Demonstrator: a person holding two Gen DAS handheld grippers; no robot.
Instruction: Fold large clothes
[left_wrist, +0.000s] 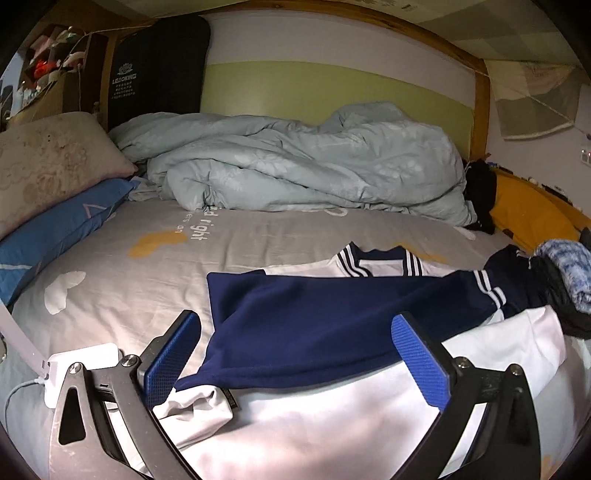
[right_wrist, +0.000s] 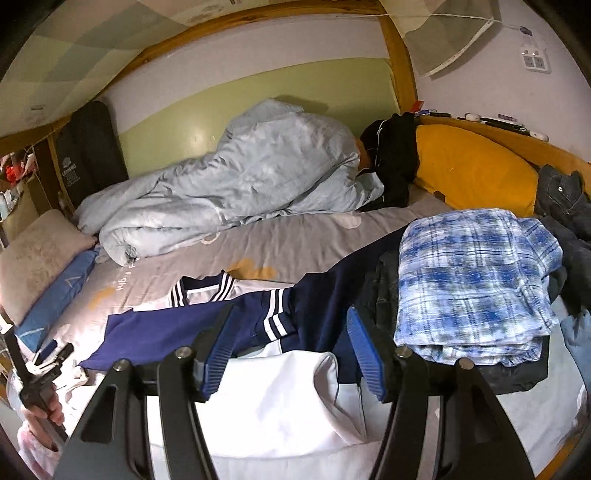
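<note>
We judge the navy-and-white sports jacket of smooth knit cloth (left_wrist: 314, 325) to be light, limp and a little slippery: it will sag from any single pinch, so we would take it at two matching edges, a hem corner or a cuff, never mid-panel. It lies flat on the grey printed bed sheet (left_wrist: 147, 266), directly ahead of and beneath both tools. The left tool (left_wrist: 295, 354) stands with its blue pads wide apart, nothing between them but the navy sleeve lying below. The right tool (right_wrist: 291, 350) is also apart, unloaded. Navy sleeves with white triple stripes cross a white body; the striped collar lies beyond.
</note>
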